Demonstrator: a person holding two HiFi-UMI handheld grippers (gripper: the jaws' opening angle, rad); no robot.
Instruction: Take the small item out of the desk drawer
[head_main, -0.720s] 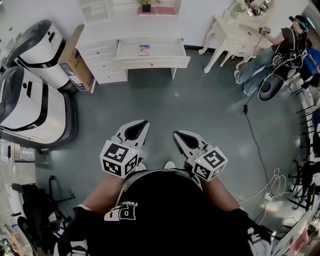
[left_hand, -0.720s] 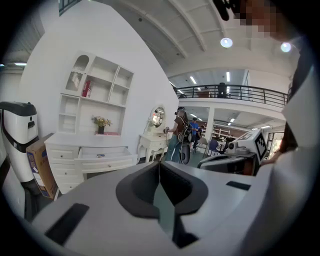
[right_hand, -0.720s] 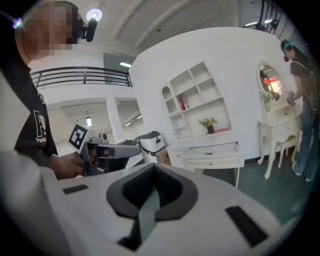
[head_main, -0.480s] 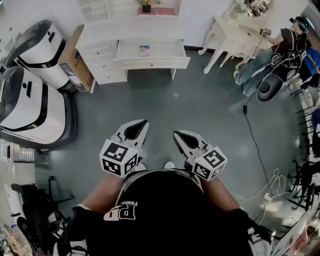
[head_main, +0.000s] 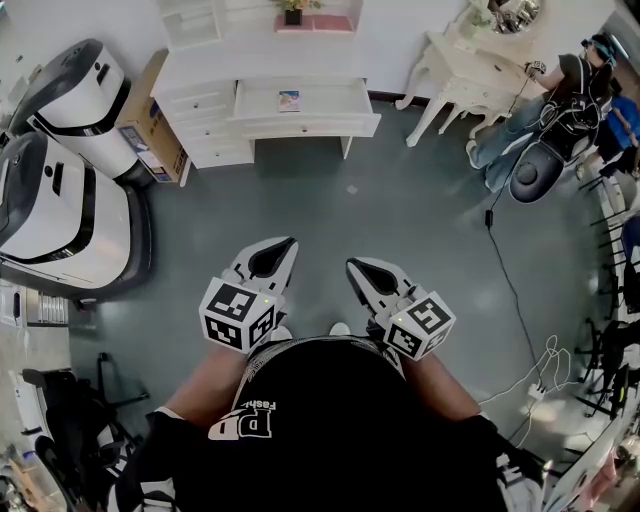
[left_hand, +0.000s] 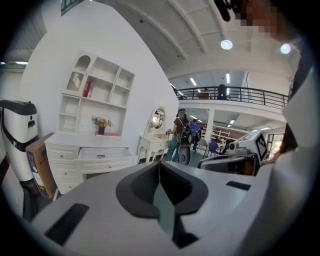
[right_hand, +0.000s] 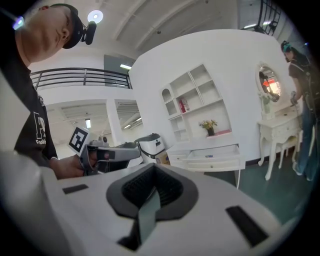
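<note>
**Head view:** the white desk (head_main: 262, 62) stands across the grey floor (head_main: 400, 210). Its drawer (head_main: 330, 124) is pulled open, and the small item (head_main: 288, 100), flat and blue-and-white, lies inside. The left gripper (head_main: 284, 248) and right gripper (head_main: 356, 269) are held close to the body, well apart from the desk. This looks like the approach step. Next, the person likely has to walk up to the desk and spread one gripper's jaws over the item.

**Left gripper view:** the left gripper (left_hand: 159, 165) has its jaws pressed together on nothing. The drawer (left_hand: 107, 161) and the small item (left_hand: 101, 156) sit far beyond them.

**Right gripper view:** the right gripper (right_hand: 152, 172) is likewise closed and empty, with the drawer (right_hand: 215, 159) and the small item (right_hand: 209, 156) distant.

Against the earlier frames, the grippers and desk keep their places, and only the bystander (head_main: 575, 95) at far right has shifted slightly
</note>
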